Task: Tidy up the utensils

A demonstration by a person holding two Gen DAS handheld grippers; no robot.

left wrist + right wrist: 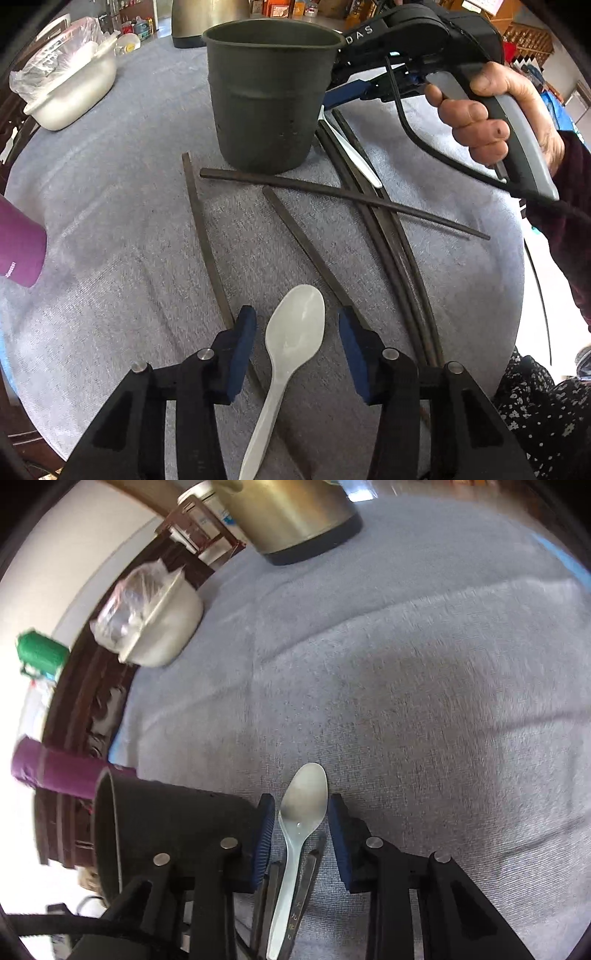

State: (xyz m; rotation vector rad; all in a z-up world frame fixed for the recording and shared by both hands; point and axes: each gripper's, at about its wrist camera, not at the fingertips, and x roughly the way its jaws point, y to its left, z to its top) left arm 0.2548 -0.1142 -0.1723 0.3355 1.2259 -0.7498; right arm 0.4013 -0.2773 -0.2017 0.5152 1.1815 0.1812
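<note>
A dark green metal cup [269, 99] stands upright on the grey cloth. Several dark chopsticks [343, 199] lie scattered in front of it and to its right. A white plastic spoon [291, 332] lies between the open fingers of my left gripper [297, 325], bowl forward, not clamped. My right gripper [300, 812] is open, low over a second white spoon [301, 812] that rests on chopsticks [308, 878], beside the cup [166, 830]. In the left wrist view, the right gripper's body [424, 44] is behind the cup, and that second spoon's handle [354, 155] shows.
A white bowl with a plastic bag [70, 85] sits at the far left. A brass-coloured kettle [291, 513] stands at the back. A purple cup [20, 247] is at the left edge. The table's dark rim [85, 709] is near.
</note>
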